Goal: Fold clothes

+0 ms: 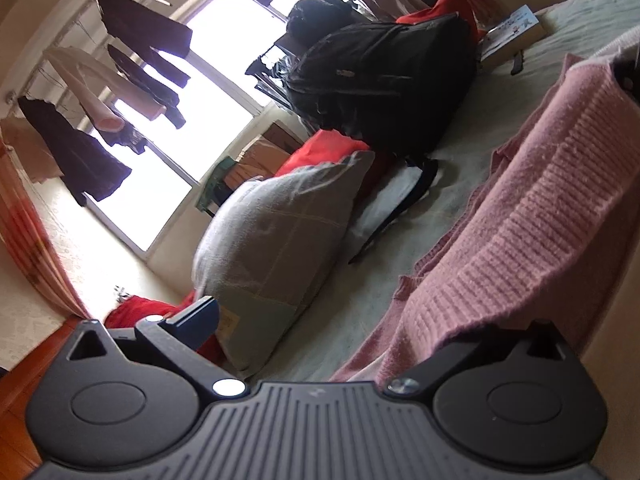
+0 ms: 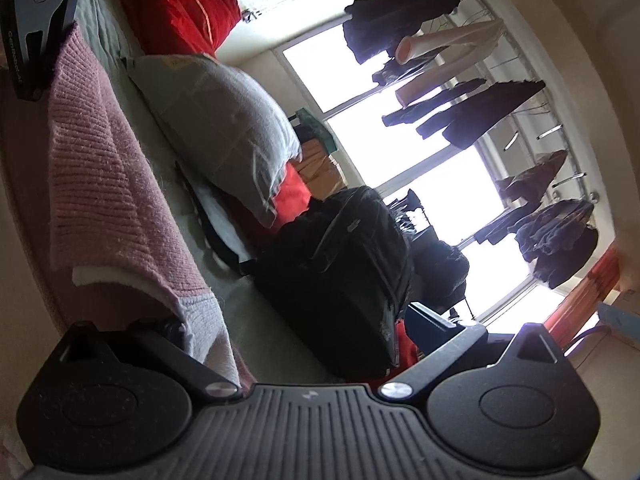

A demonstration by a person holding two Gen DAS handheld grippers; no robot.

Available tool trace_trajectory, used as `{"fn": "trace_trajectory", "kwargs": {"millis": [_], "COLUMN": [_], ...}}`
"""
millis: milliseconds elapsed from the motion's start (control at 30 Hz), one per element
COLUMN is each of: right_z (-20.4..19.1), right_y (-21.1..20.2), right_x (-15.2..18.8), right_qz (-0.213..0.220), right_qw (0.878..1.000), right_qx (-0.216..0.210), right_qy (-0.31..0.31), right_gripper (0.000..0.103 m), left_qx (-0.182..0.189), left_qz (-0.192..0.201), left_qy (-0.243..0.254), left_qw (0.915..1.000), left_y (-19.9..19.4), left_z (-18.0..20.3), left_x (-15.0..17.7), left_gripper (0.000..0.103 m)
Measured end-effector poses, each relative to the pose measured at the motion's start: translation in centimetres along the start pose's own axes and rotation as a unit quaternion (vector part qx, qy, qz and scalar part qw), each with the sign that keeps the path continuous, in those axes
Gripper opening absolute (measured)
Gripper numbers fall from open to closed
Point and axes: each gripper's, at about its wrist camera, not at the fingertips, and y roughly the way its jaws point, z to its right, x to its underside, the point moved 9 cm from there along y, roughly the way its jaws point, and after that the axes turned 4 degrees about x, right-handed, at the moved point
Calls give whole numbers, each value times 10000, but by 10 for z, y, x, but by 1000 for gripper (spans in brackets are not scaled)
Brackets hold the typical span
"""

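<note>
In the left wrist view, orange-red curtains (image 1: 28, 248) hung at the far left beside a bright window (image 1: 224, 60), with dark garments on hangers (image 1: 144, 28) suspended on a rail before the glass. The left gripper (image 1: 360, 328) occupied the lower edge of that view; its left finger (image 1: 196, 316) stood clear and exposed, while the opposite finger was covered by fabric, so the jaws stood spread with knit draped over one side, and whether cloth was pinched could not be told. A grey rectangular pillow (image 1: 276, 248) lay on the pale bed sheet (image 1: 472, 128), with red bedding (image 1: 332, 152) behind it and a black fabric backpack (image 1: 384, 80) standing further back. The pink ribbed knit sweater (image 1: 532, 220) was lifted off the sheet at the right, spanning between the two tools. In the right wrist view, the left gripper body appeared at the upper left corner, touching the top edge of the sweater (image 2: 96, 168). The right gripper (image 2: 304, 328) sat at the bottom; its left finger was buried under the sweater's pale hem, its right finger (image 2: 436, 324) was bare, and the jaws were spread apart. The pillow (image 2: 224, 128), backpack (image 2: 344, 272) and window (image 2: 432, 168) followed to the right.
</note>
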Motion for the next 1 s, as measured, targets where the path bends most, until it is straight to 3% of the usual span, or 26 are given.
{"fn": "trace_trajectory", "kwargs": {"millis": [333, 667, 1000], "right_z": [-24, 10, 24], "right_y": [26, -17, -63], "right_x": [22, 18, 47], "right_qz": [-548, -617, -707], "right_qw": [9947, 9751, 9485], "right_qx": [-794, -1753, -2633], "right_qy": [360, 1206, 1617], "right_gripper": [103, 103, 103], "left_qx": [677, 869, 1385], "left_qz": [-503, -470, -760], "left_qy": [-361, -6, -414], "left_qw": [9958, 9951, 9866], "left_y": [41, -16, -61], "left_z": [21, 13, 6], "left_x": [21, 27, 64], "left_gripper": [103, 102, 102]}}
